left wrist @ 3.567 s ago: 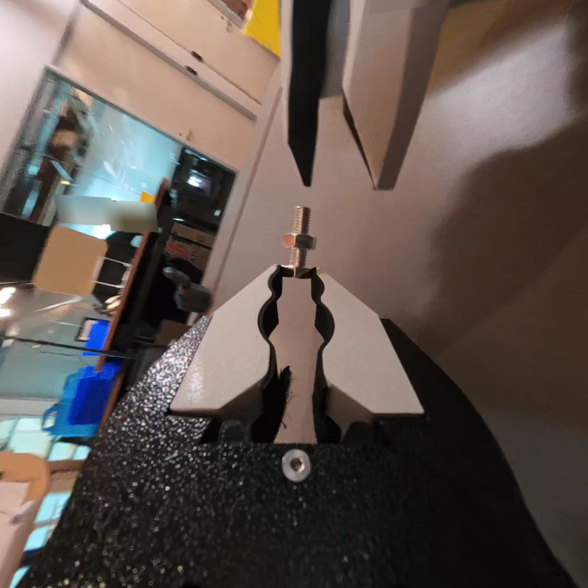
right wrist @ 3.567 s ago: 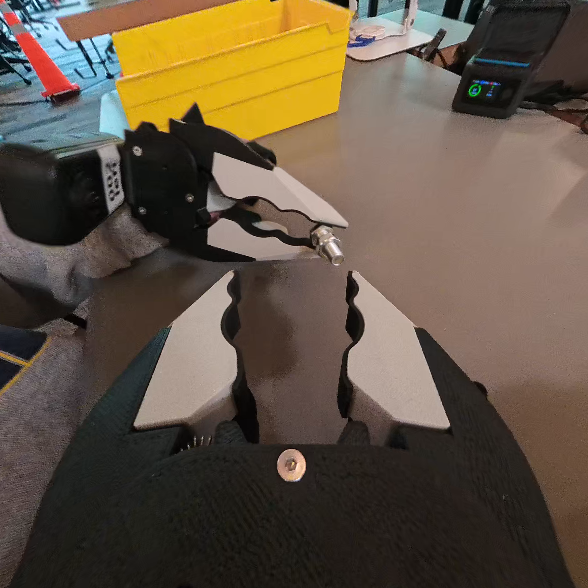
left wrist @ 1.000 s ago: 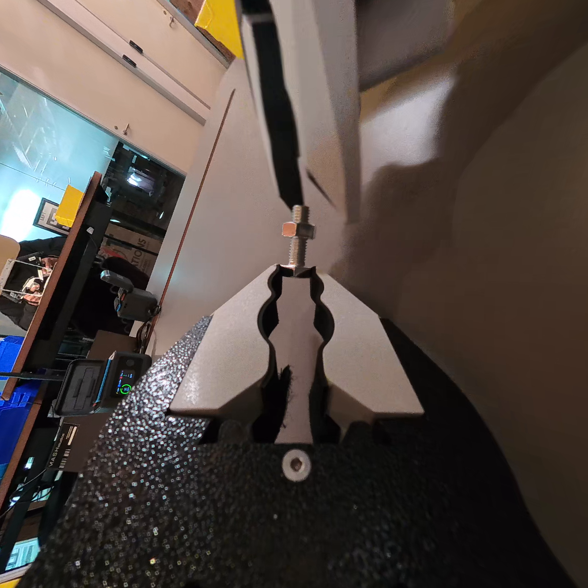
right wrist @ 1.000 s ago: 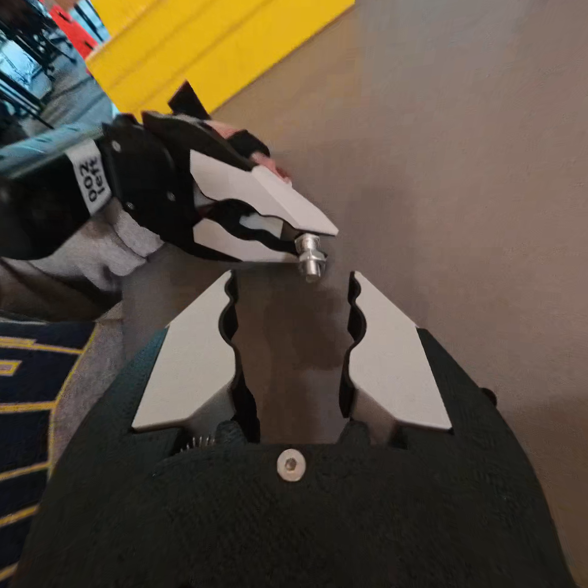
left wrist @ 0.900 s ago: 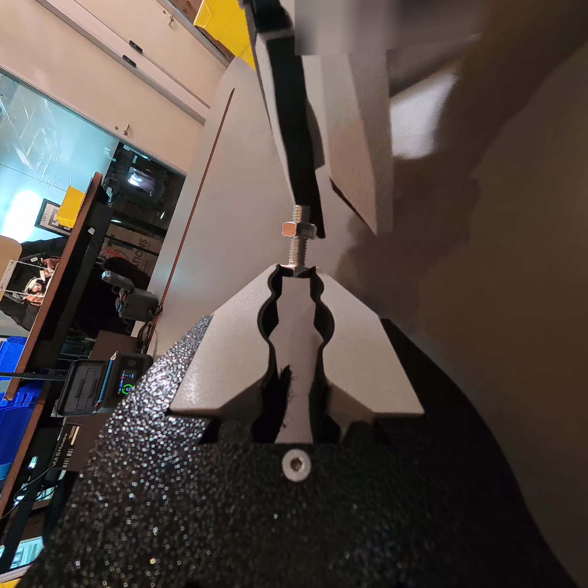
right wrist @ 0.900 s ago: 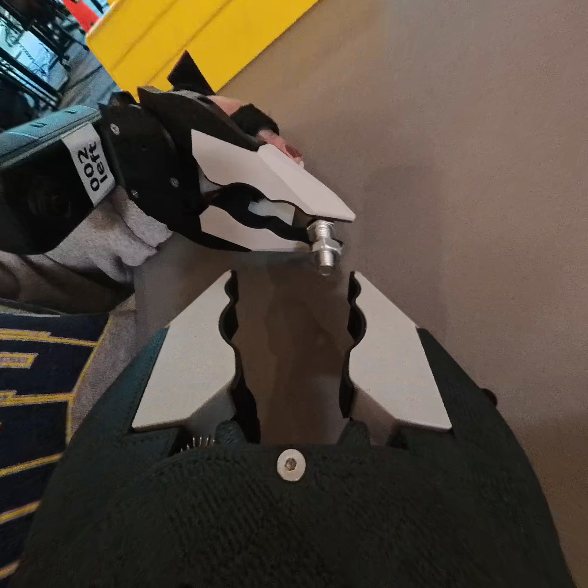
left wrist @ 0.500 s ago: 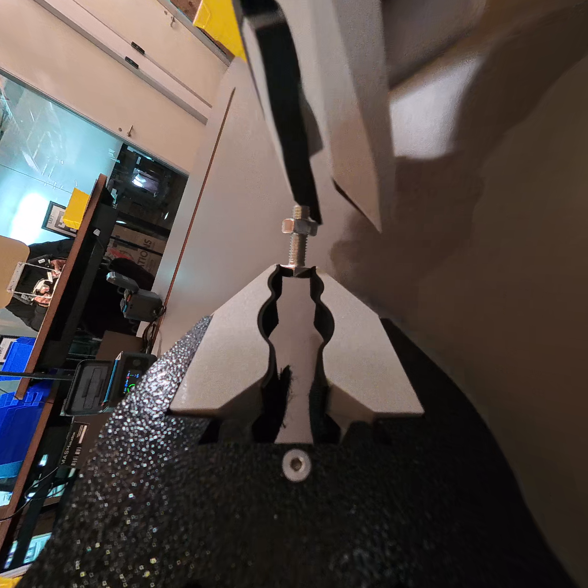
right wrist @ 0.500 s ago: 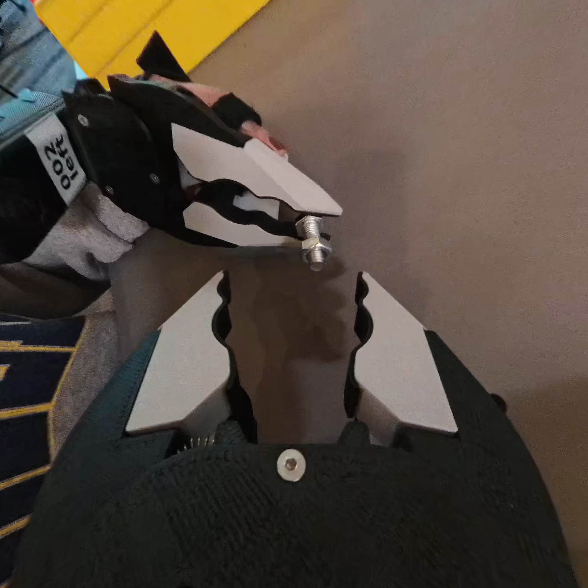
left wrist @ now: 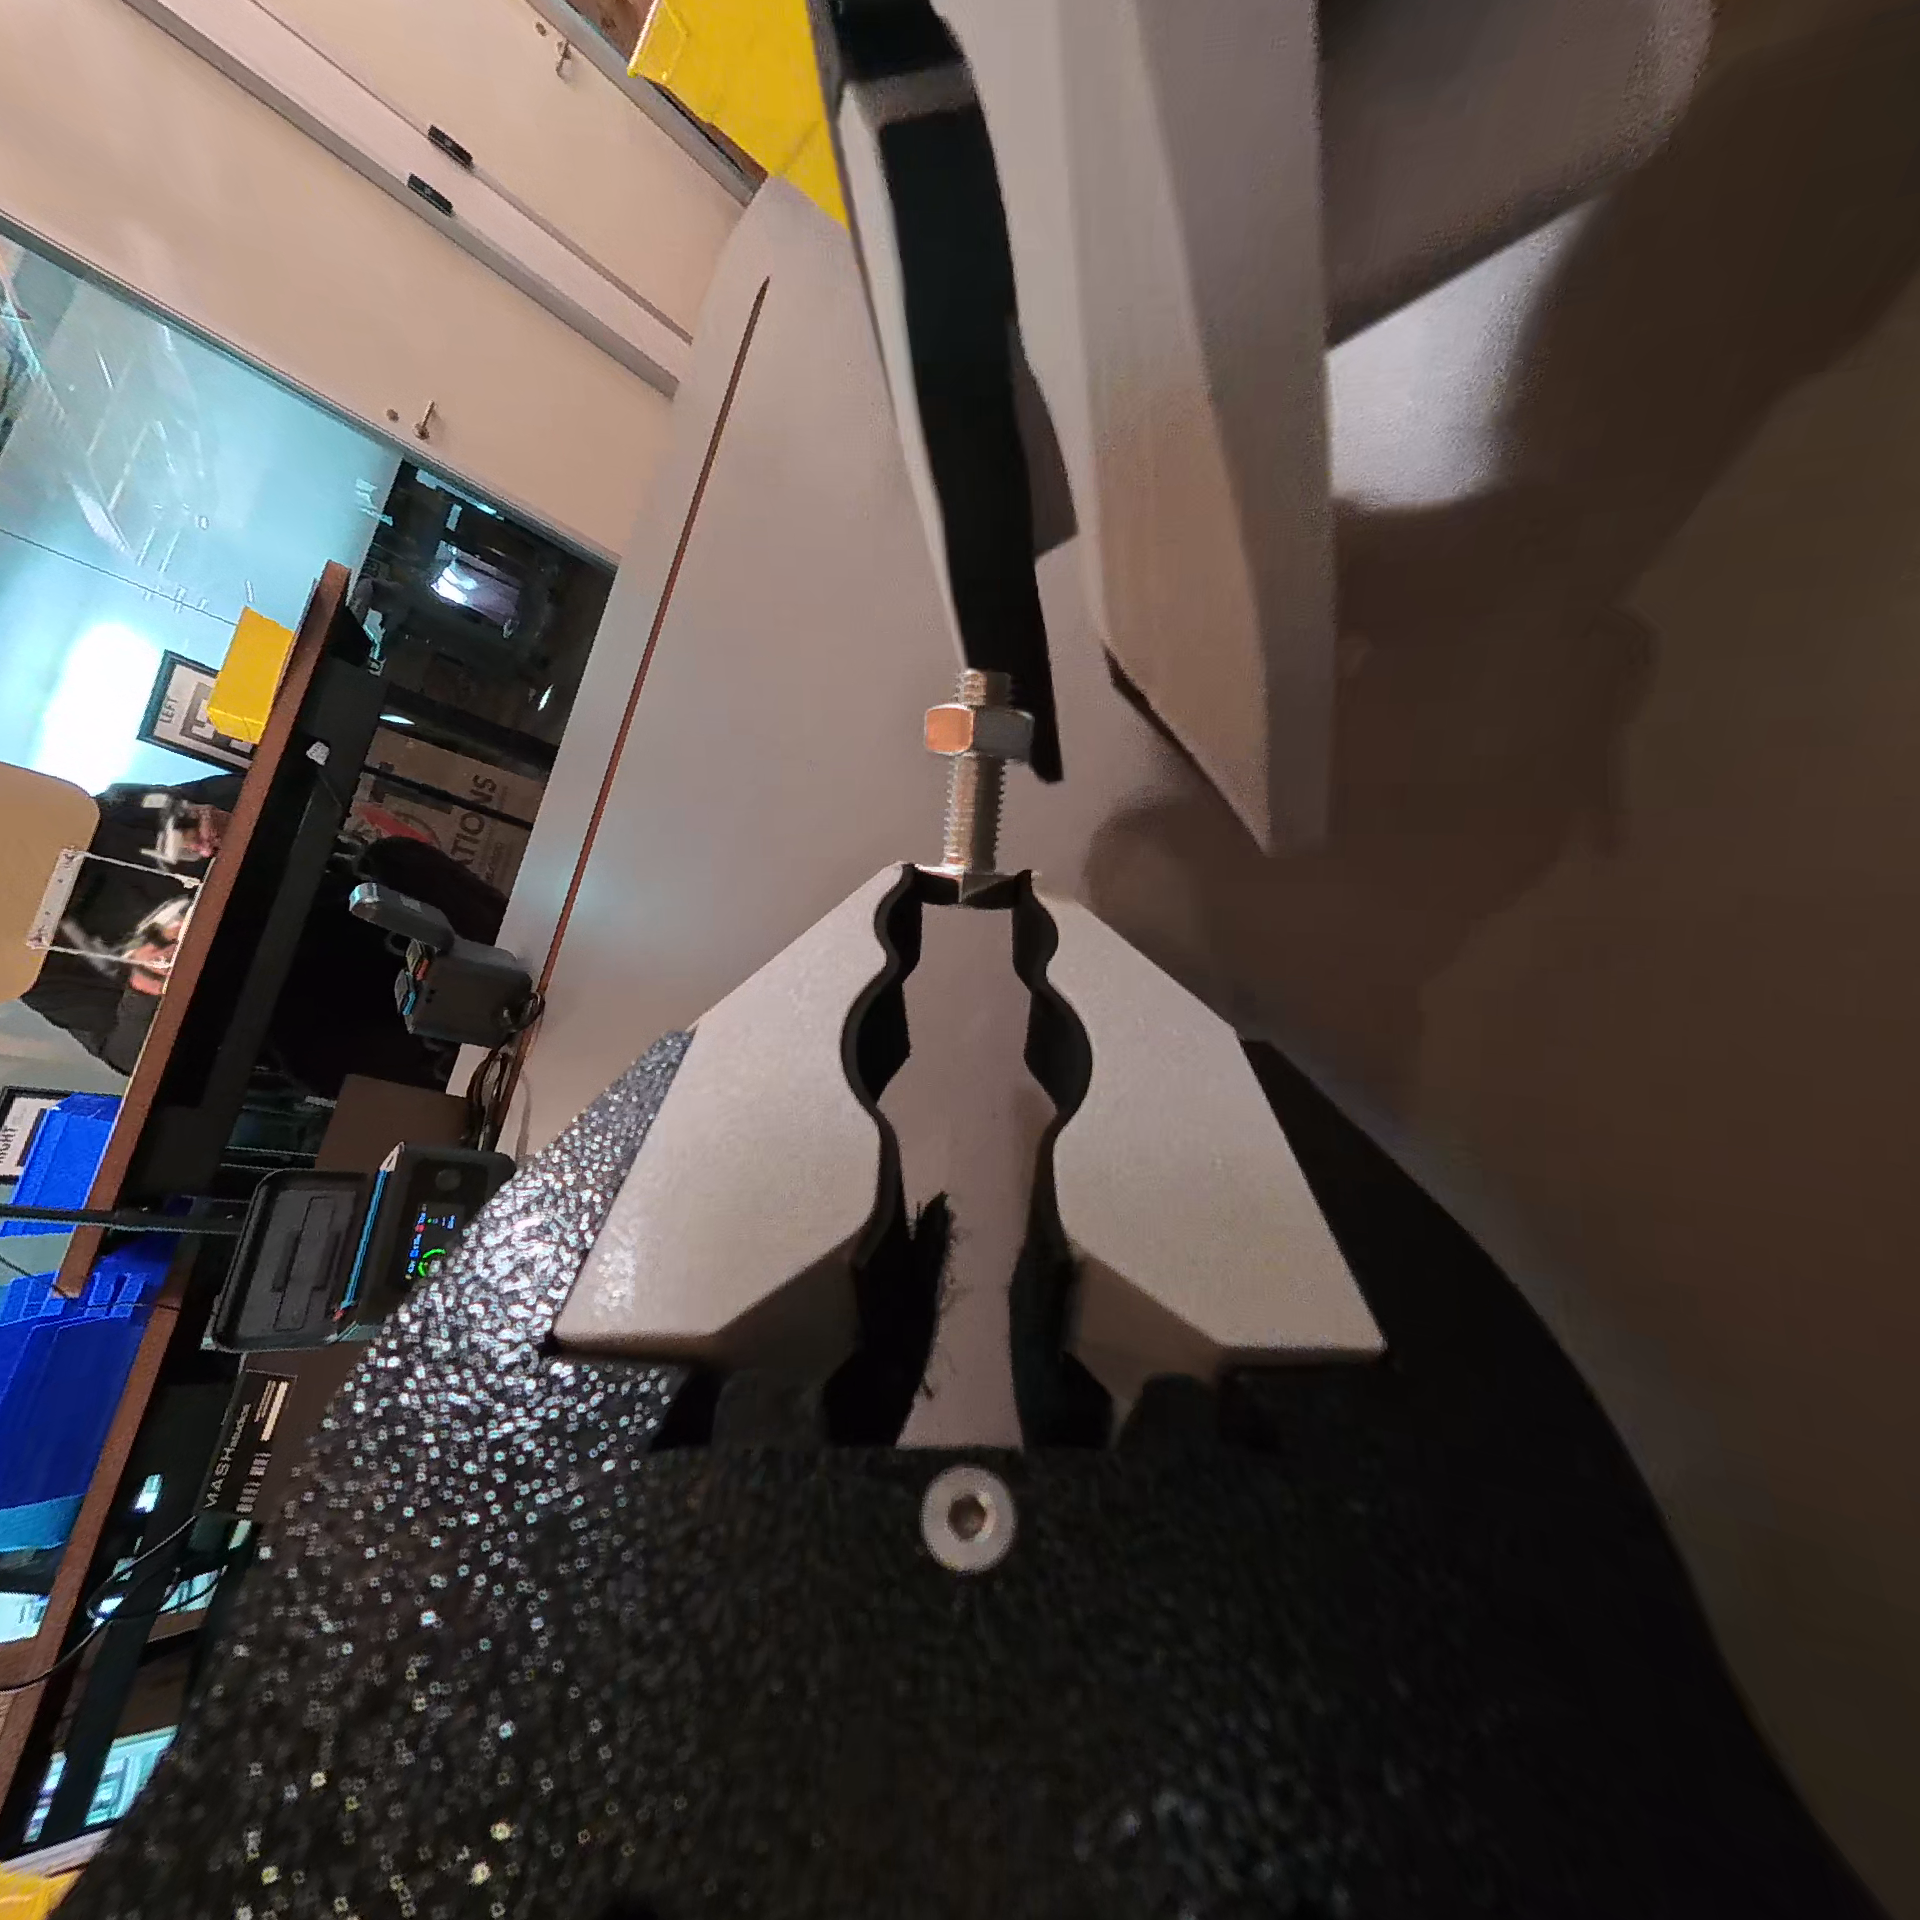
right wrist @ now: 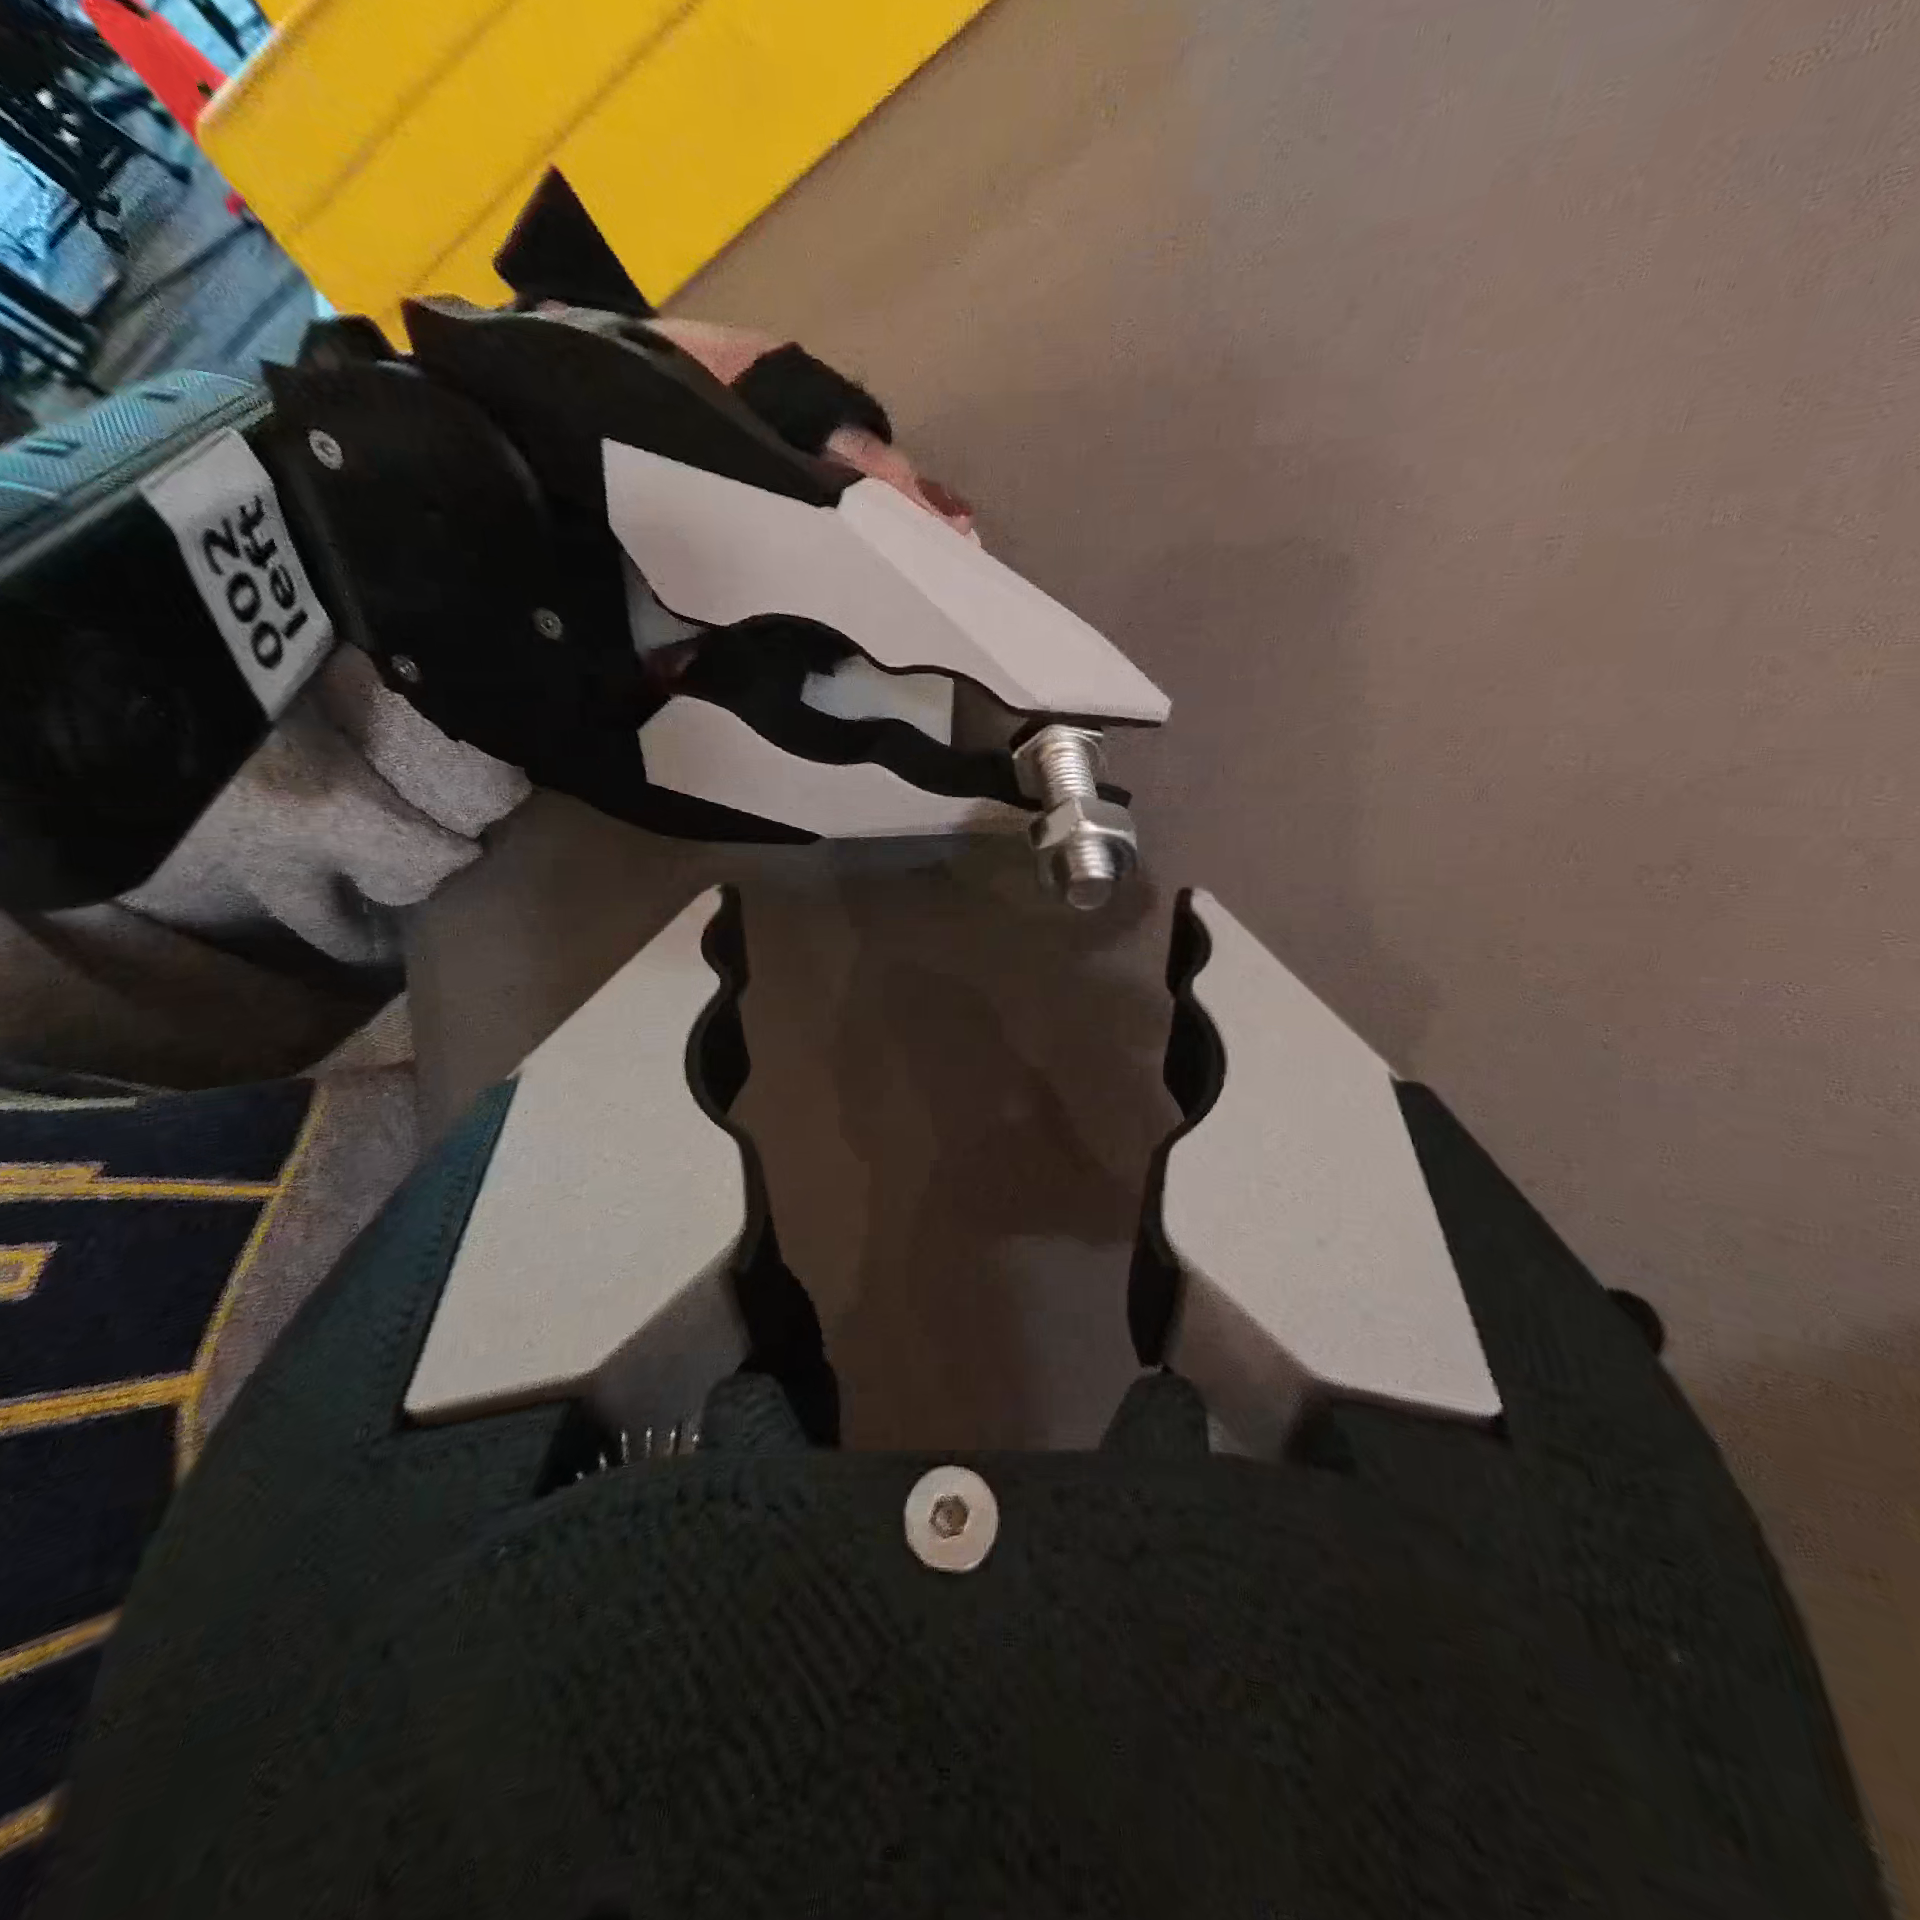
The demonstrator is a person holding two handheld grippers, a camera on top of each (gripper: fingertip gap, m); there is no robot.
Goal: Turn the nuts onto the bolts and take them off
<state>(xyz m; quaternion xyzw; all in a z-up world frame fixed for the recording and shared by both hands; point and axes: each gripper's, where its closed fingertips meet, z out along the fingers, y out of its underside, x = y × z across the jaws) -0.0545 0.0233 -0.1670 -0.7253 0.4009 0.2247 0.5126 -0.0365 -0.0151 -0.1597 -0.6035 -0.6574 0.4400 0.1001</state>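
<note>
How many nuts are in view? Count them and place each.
1. The nut sits threaded near the free end of the bolt, whose head the left hand-held gripper clamps. Others may lie out of frame.

My left gripper [left wrist: 966, 883] sits at frame centre in its own view, jaws pinched on the head of the bolt [left wrist: 968, 805], which stands out ahead with the nut [left wrist: 977, 727] near its far end. In my right view, my right gripper [right wrist: 956, 914] fills the lower frame, jaws spread, just below the nut [right wrist: 1081, 826]. Bins [right wrist: 540, 135] lie on the counter [right wrist: 1507, 520] at upper left.
</note>
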